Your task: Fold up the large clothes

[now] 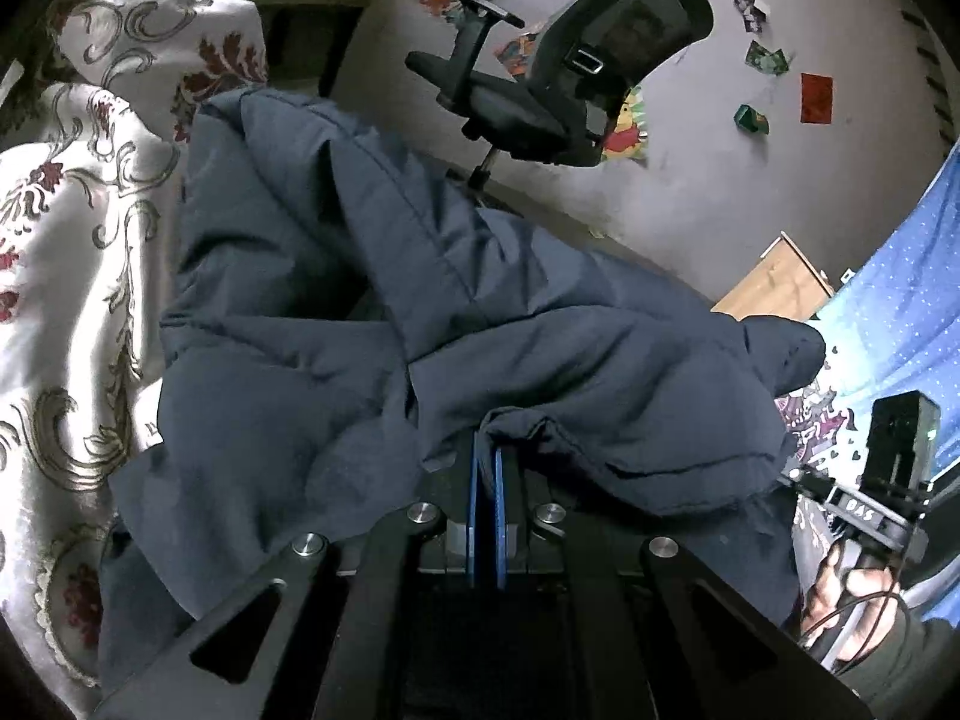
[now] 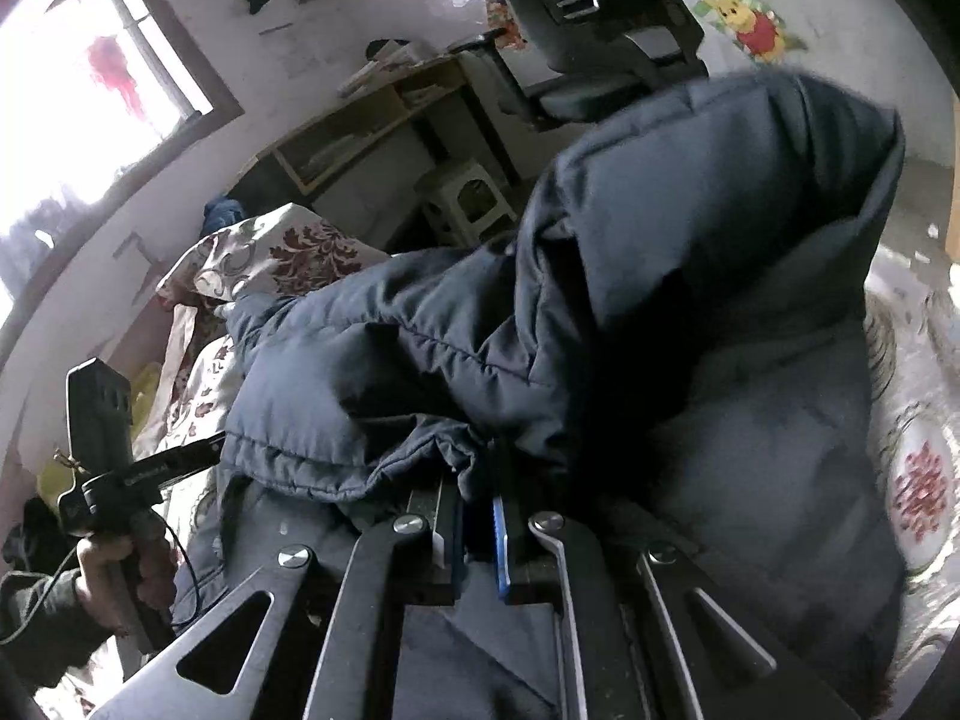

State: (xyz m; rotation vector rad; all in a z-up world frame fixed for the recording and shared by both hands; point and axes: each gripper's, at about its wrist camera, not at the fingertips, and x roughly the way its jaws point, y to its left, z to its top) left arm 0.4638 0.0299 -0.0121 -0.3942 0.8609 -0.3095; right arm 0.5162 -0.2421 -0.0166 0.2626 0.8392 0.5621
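Observation:
A large dark navy padded jacket [image 1: 420, 312] lies bunched over a floral bedspread [image 1: 72, 252]. My left gripper [image 1: 487, 450] is shut on a folded edge of the jacket, which drapes over its blue fingers [image 1: 471, 504]. In the right wrist view the same jacket [image 2: 690, 252] rises in a puffy heap, and my right gripper [image 2: 480, 468] is shut on its hem edge, with cloth hiding the fingertips. The other hand-held gripper shows at the right edge of the left wrist view and at the left edge of the right wrist view; the jacket stretches between the two.
A black office chair [image 1: 558, 72] stands beyond the bed against a wall with stickers. A blue dotted sheet [image 1: 900, 276] lies at the right. A wooden desk [image 2: 384, 114], a white stool [image 2: 468, 204] and a bright window [image 2: 90, 90] are at the back.

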